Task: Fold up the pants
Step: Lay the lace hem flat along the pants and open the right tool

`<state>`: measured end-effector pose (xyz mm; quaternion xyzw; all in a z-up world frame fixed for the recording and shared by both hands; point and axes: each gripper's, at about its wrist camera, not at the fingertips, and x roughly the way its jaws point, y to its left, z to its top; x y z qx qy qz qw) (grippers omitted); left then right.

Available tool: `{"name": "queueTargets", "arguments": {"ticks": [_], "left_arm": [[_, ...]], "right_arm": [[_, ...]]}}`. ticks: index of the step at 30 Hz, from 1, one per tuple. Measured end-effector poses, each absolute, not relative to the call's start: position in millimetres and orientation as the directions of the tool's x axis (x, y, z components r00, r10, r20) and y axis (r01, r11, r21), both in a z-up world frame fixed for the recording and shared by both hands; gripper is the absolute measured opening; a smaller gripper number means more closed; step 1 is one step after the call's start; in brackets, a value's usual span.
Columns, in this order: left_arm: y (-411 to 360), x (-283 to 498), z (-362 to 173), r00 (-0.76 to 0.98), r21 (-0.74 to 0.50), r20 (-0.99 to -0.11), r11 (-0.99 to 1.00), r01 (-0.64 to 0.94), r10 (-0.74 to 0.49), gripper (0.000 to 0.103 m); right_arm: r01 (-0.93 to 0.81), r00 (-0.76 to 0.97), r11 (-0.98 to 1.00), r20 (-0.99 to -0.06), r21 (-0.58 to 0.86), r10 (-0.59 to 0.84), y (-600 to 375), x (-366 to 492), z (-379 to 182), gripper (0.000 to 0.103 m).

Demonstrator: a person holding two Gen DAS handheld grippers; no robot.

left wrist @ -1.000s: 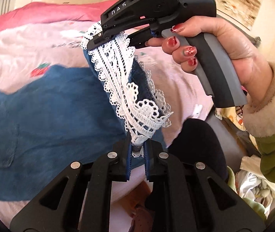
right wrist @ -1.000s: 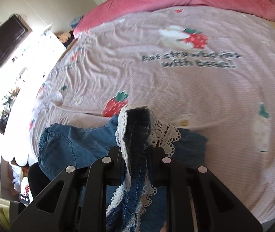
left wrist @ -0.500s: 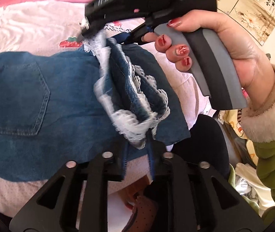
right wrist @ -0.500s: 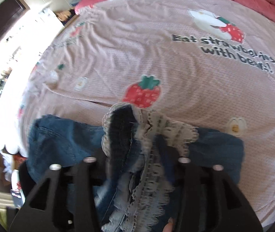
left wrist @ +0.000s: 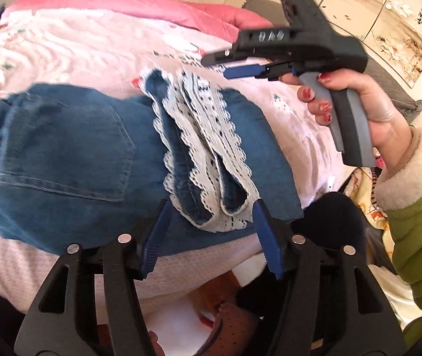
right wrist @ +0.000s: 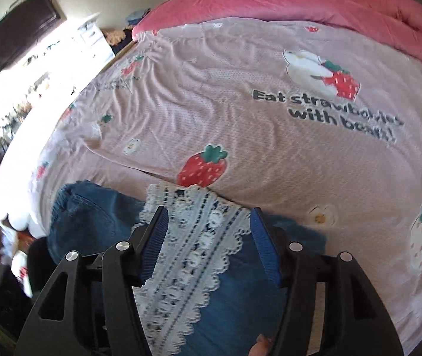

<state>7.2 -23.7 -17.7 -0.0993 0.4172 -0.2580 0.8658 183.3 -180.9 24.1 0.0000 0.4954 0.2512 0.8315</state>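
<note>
A second ago we saw both grippers pinching the lace-trimmed hem and holding it up. Now the denim pants (left wrist: 71,154) lie folded on the pink strawberry-print bedsheet (right wrist: 240,136), near its front edge, and the hem has dropped onto the back of the garment.

The left gripper (left wrist: 211,234) has just been opening; its blue ribbed pads stand apart, with the lace end lying between them, untouched. The right gripper (right wrist: 208,246) has likewise let go, its jaws spread on either side of the lace trim (right wrist: 199,237), pressing on nothing.

The denim is mid-blue with stitched seams and a patch pocket (left wrist: 59,151). The lace is white, openwork and scalloped. A puffy pink quilt (right wrist: 299,3) lies at the far end.
</note>
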Motion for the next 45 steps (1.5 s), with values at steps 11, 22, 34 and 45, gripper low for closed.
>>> {"name": "queueTargets", "arguments": {"ticks": [11,22,34,45], "left_arm": [[-36,-2,-4,0.552,-0.299,-0.680,0.870,0.392,-0.482,0.055],[-79,25,-21,0.544,-0.222,-0.728,0.895,0.388,-0.417,0.036],[-72,8,-24,0.541,-0.213,-0.738,0.900,0.379,-0.403,0.007],[-70,12,-44,0.520,-0.216,-0.760,0.907,0.363,-0.389,0.007]], "right_arm": [[-0.532,0.350,0.831,-0.852,0.161,0.389,-147,191,-3,0.052],[-0.515,0.360,0.797,-0.764,0.316,0.535,-179,179,2,0.008],[-0.568,0.357,0.761,-0.740,0.313,0.570,-154,177,14,0.008],[-0.568,0.356,0.771,-0.759,0.288,0.545,-138,181,-10,0.023]]}}
